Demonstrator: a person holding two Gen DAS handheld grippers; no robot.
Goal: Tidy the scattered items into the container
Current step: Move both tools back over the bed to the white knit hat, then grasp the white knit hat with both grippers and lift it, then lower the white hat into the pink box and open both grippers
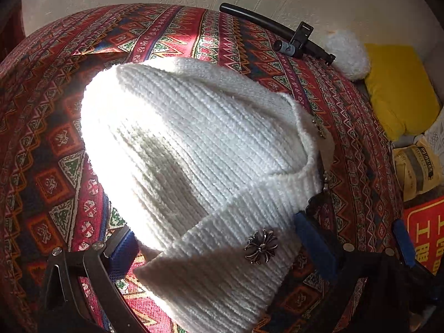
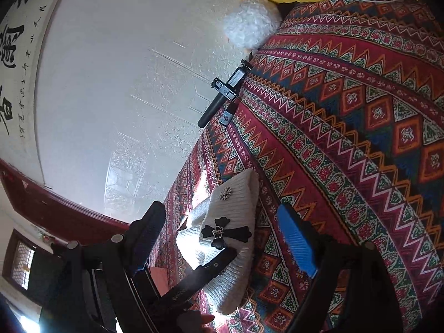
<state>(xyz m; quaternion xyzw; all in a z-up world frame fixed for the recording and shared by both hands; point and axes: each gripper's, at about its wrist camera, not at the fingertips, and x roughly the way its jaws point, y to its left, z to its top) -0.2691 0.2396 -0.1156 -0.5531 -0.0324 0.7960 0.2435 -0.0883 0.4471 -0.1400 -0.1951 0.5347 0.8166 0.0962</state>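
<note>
While the white knit hat [image 1: 199, 149] lies flat on the patterned cloth [image 1: 50, 144], both your grippers frame it with jaws apart and nothing clamped: the left gripper [image 1: 211, 249] straddles its folded cuff, the right gripper [image 2: 222, 238] faces the end bearing the black cross patch [image 2: 225, 234]. Expect it to be light, soft and floppy, so it will likely sag and drape once lifted. Pinch the doubled cuff, where the knit is thickest, clear of the metal cross stud [image 1: 260, 246]. No container shows in either view.
</note>
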